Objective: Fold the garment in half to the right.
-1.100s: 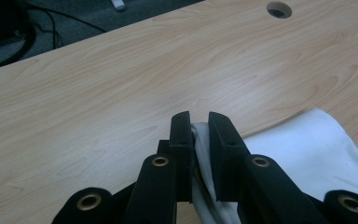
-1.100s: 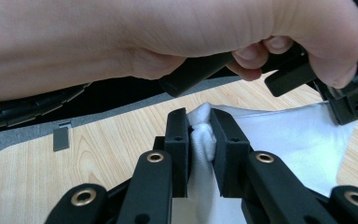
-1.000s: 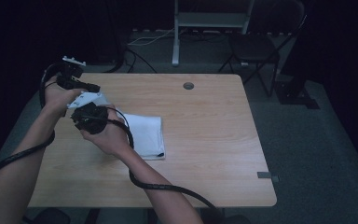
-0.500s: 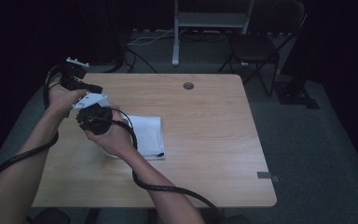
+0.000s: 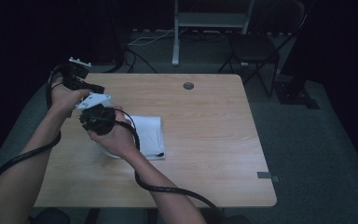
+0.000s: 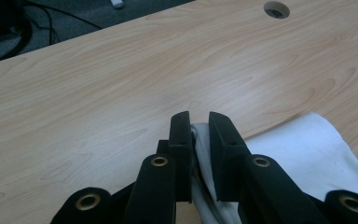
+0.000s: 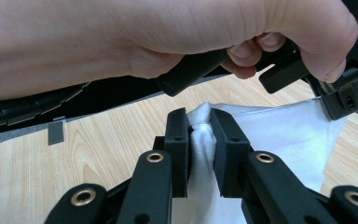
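Currently | white cloth [image 5: 149, 135]: soft, light, limp, likely to sag and slip; lies on counter [image 5: 205, 154], well short of its cable hole [image 5: 188, 86] | left hand-held gripper [image 6: 199, 128] clenched on cloth edge | right hand-held gripper [image 7: 199, 123] clenched on neighbouring fold | hold bunched edges, not single layer.

The high view is dim and underexposed: the room around the worktop [image 5: 205, 140] falls off into near black, and the wood reads muted with soft, faint shadows. Both gripper views are brighter, with even light on the wood grain and no glare. The white cloth [image 6: 307, 154] stays clear, while the near jaws look slightly soft and dark.
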